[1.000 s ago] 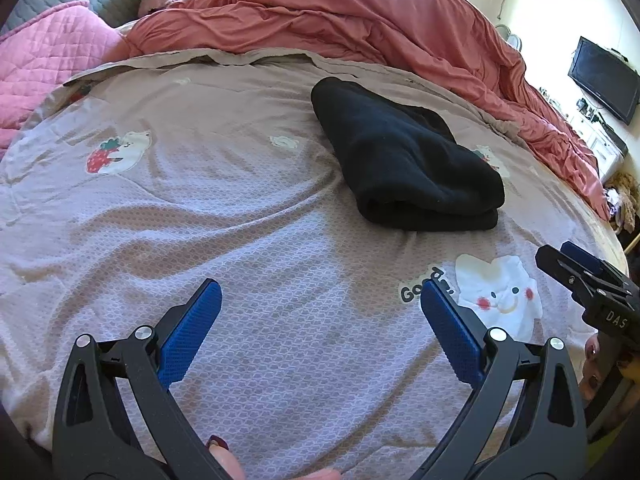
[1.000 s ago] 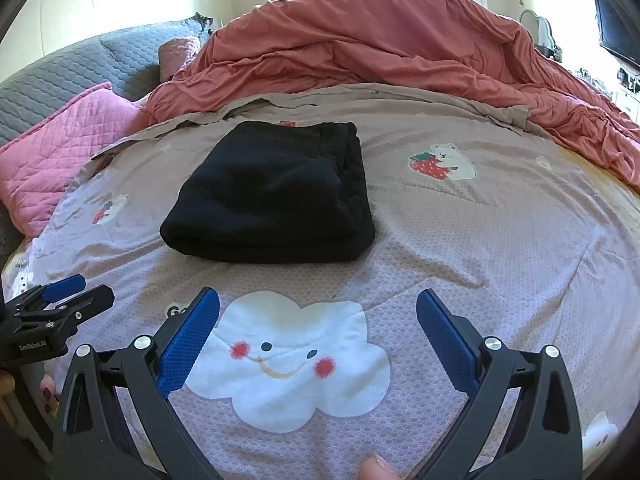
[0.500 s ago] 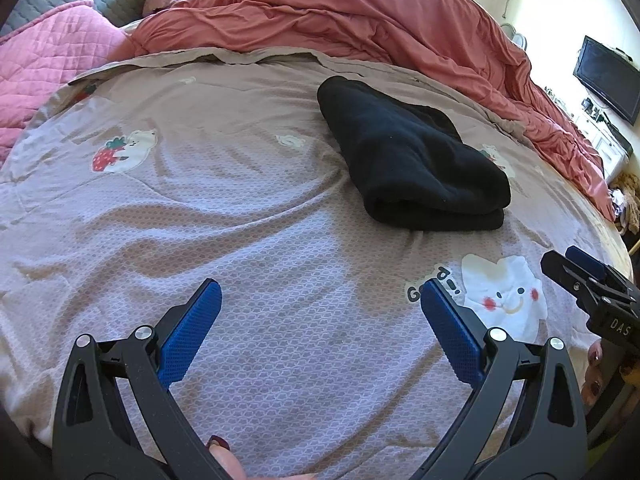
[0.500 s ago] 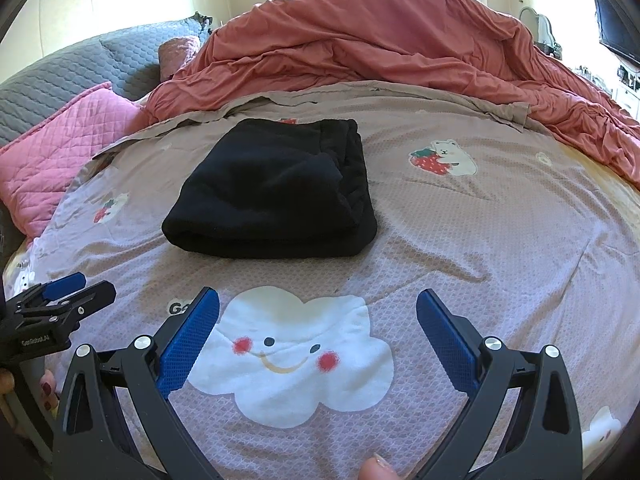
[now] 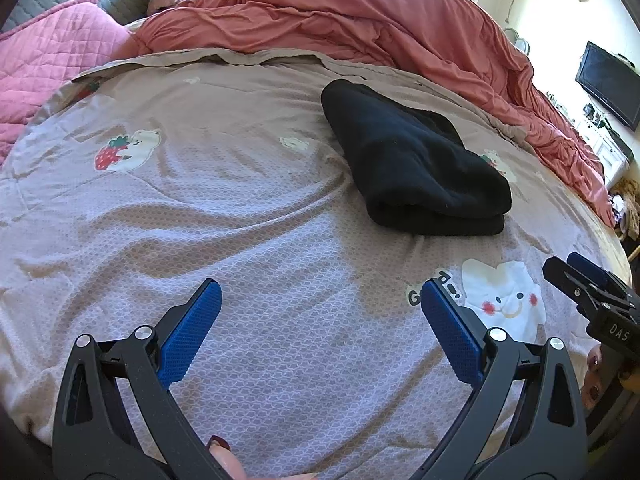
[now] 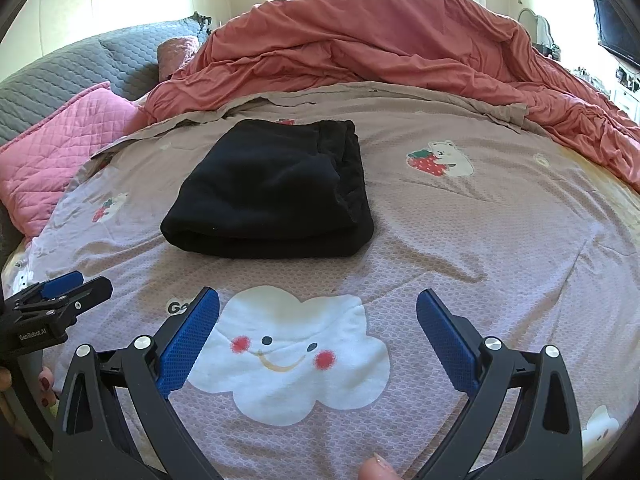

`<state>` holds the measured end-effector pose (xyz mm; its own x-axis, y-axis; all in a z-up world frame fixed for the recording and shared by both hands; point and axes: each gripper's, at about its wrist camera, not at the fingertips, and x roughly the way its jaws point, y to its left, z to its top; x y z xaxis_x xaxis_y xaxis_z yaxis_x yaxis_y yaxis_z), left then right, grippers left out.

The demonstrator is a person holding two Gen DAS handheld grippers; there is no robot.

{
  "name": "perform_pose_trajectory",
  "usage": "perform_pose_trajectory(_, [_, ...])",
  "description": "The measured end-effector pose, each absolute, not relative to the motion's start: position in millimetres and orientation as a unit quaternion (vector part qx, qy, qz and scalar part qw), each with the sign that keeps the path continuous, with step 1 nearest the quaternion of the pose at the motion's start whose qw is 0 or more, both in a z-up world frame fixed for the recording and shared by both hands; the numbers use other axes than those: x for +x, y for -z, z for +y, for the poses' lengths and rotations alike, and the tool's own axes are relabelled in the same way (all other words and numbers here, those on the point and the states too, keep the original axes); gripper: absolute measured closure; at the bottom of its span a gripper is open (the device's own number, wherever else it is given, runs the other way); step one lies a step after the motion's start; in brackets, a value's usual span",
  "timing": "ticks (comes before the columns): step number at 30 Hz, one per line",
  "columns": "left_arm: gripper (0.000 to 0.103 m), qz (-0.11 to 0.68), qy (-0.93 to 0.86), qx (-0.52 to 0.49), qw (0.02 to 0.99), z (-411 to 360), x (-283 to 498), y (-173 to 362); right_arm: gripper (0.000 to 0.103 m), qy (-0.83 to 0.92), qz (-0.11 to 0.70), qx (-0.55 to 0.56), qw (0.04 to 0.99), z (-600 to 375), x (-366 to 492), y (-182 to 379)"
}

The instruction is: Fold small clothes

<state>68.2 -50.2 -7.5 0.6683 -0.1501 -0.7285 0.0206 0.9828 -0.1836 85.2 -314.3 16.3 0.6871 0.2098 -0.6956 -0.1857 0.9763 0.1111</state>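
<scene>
Black garment [image 6: 272, 192] sits folded on my bedspread [image 5: 200, 208]; left tongs [image 5: 320, 304] and right tongs [image 6: 318, 308] both wide apart, gripping nothing.

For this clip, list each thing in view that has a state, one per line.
black garment: folded into a compact bundle, lying on the bedsheet
left gripper: open, empty
right gripper: open, empty
red duvet: bunched up behind the garment
bedsheet: spread, lightly wrinkled
</scene>
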Motion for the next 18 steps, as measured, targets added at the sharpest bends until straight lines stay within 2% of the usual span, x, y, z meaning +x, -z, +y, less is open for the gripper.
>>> perform_pose_trajectory(18, [0.010, 0.407, 0.045, -0.069, 0.910, -53.7, 69.5, 7.8, 0.005, -0.107, 0.383, 0.014, 0.917, -314.5, 83.7, -14.8])
